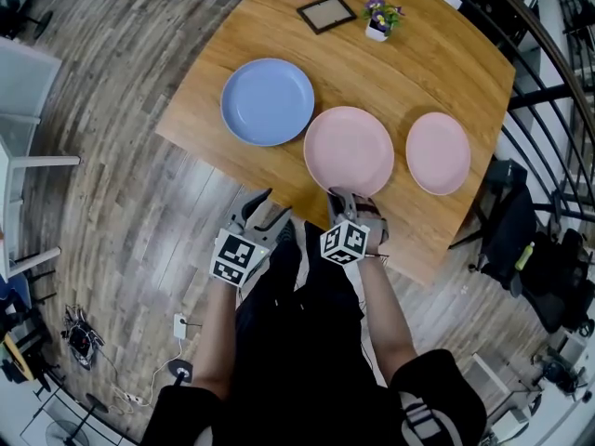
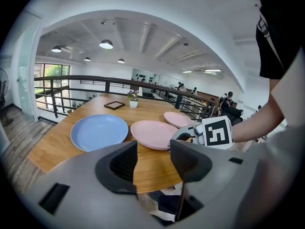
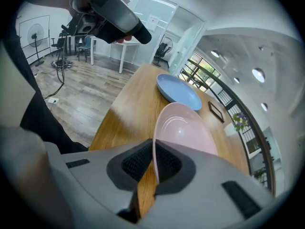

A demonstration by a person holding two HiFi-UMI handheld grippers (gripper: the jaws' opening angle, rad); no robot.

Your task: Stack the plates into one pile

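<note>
1. Found the right gripper (image 3: 153, 163) clamped on the near rim of the big pink plate (image 1: 349, 150), jaws almost together with only that thin rim between the pads.
2. Placed that plate at mid-frame in the head view, seemingly flat on the table (image 1: 437, 54).
3. Found the left gripper (image 2: 153, 163) empty, jaws wide apart, low in the head view and just off the table's near edge.
4. Judged a slip likely on lifting, given a hold on one edge only. Feared a sagging far side, a twist between the pads or a scrape across the wood.
5. Judged a knock possible against the blue plate (image 1: 268, 101), seen up and left of the pink one and just beside its rim. Could not tell whether touching or barely apart. Expected any sideways swing to shove it.
6. Noted the small pink plate (image 1: 438, 152) at right of frame, near the table's right edge. Feared a push toward that edge, and a rocking pile if set under a larger plate.
7. Counted three plates: one blue and two pink, one big and one small.
8. Counted one frame (image 1: 326, 13) and one flower pot (image 1: 379, 21), both at the top of the frame and well clear of the plates.
9. Counted two grippers and one table.
</note>
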